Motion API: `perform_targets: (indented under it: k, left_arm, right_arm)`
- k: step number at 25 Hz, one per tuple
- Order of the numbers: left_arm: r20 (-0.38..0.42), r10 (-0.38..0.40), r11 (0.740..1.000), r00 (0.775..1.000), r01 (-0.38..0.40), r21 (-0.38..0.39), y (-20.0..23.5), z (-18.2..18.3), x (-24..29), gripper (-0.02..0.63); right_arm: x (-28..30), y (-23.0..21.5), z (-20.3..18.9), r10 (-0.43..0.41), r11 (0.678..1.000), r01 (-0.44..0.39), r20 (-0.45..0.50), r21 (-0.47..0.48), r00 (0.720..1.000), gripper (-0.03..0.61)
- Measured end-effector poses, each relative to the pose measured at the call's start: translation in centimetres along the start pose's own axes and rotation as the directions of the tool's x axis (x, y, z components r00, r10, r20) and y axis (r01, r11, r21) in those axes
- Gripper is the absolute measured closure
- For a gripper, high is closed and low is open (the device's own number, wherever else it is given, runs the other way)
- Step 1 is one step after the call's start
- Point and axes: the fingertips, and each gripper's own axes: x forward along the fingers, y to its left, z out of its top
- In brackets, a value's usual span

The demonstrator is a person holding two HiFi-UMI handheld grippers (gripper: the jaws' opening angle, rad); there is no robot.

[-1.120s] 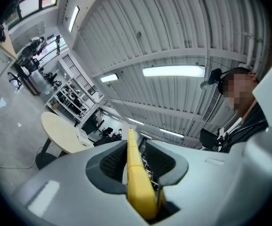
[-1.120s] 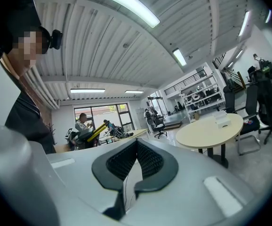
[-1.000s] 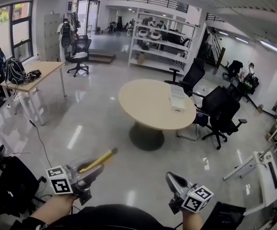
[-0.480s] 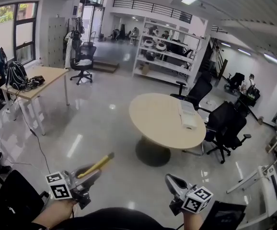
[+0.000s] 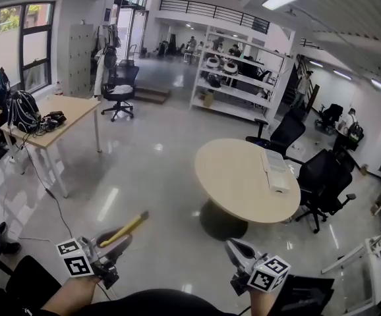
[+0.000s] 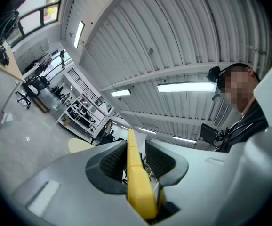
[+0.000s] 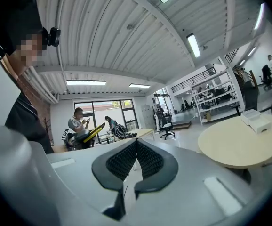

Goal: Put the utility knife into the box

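Clamping the yellow utility knife (image 6: 137,187), the left tool (image 6: 135,160) buries its near end; right tool (image 7: 136,160) pressed together, empty.

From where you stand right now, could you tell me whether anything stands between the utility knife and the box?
Nothing visible does: the utility knife is clamped in the left gripper, and only open floor lies between it and the round table where the white box sits.
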Motion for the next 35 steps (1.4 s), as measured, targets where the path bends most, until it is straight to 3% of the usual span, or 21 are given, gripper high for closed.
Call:
perform_targets:
  k: [6,11,19,26,31,35]
  left_arm:
    - [-0.013,0.031,0.999,0.999,-0.032,-0.029,4.3,0.1,2.5,0.494]
    - [0.000,0.066,0.998,0.998,-0.066,-0.020,7.8,0.2,7.3,0.494]
    - [0.065,0.162,0.986,0.985,-0.164,0.035,12.1,2.6,17.1,0.494]
    - [0.089,0.199,0.980,0.976,-0.199,-0.013,16.7,1.9,24.3,0.494]
    - [0.091,0.235,0.972,0.968,-0.234,-0.023,23.0,3.5,25.5,0.495]
    - [0.074,0.193,0.981,0.978,-0.191,-0.034,30.3,5.8,26.9,0.495]
  right_arm:
    - [3.8,-4.1,0.1,0.004,1.000,-0.003,-0.033,0.030,0.999,0.564]
    - [6.6,-10.4,1.4,0.033,0.999,-0.032,-0.027,0.033,0.999,0.565]
    - [13.5,-21.3,7.3,0.165,0.986,-0.166,-0.051,-0.014,0.985,0.564]
    - [19.2,-29.1,8.8,0.237,0.971,-0.238,-0.080,0.006,0.968,0.564]
    - [25.3,-31.8,8.7,0.259,0.966,-0.260,-0.103,0.009,0.960,0.565]
    - [31.4,-33.9,9.3,0.212,0.977,-0.213,-0.095,-0.006,0.973,0.564]
